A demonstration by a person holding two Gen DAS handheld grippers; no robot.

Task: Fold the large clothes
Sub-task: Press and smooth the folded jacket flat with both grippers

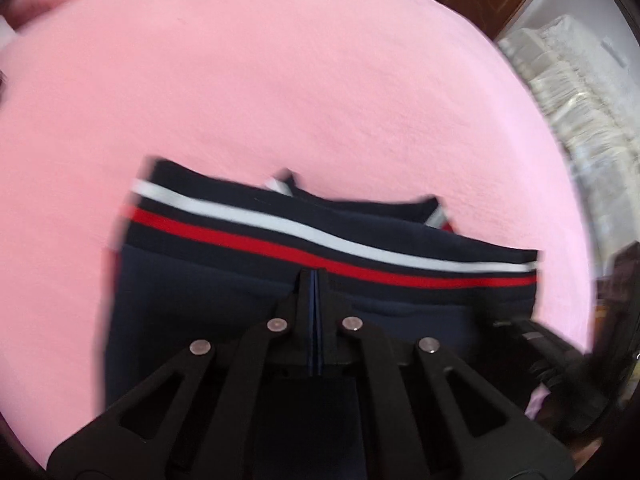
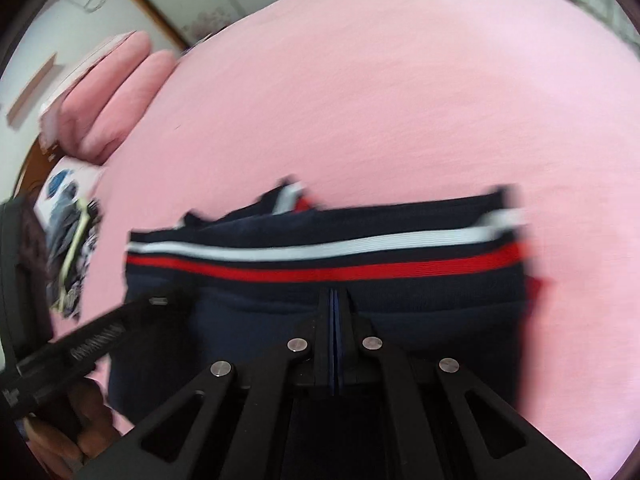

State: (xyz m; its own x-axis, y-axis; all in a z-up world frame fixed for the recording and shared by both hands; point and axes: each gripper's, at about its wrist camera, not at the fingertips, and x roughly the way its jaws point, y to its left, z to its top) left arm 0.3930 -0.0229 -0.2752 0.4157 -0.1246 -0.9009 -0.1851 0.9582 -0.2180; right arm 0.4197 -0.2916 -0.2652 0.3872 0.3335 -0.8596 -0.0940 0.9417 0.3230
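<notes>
A navy garment (image 1: 208, 304) with a ribbed band striped white and red lies on the pink bed sheet (image 1: 280, 92), already doubled over itself so a second striped edge peeks out behind. It looks like a sweatshirt or track pants, though motion blur keeps me from saying which.

The left hand-held gripper (image 1: 316, 280) has its jaws pinched together just below the red stripe, with only a thin sliver of navy cloth showing between them. The right hand-held gripper (image 2: 335, 300) is likewise closed tight at the band's lower edge.

The risk here is a shallow bite: each closed tip may hold only the top layer, so a lift could peel that layer away and undo the fold beneath. Uneven pulling between the two hands would skew the band and wrinkle the stack. The grippers also sit near each other, so crossing paths could knock them together.
</notes>
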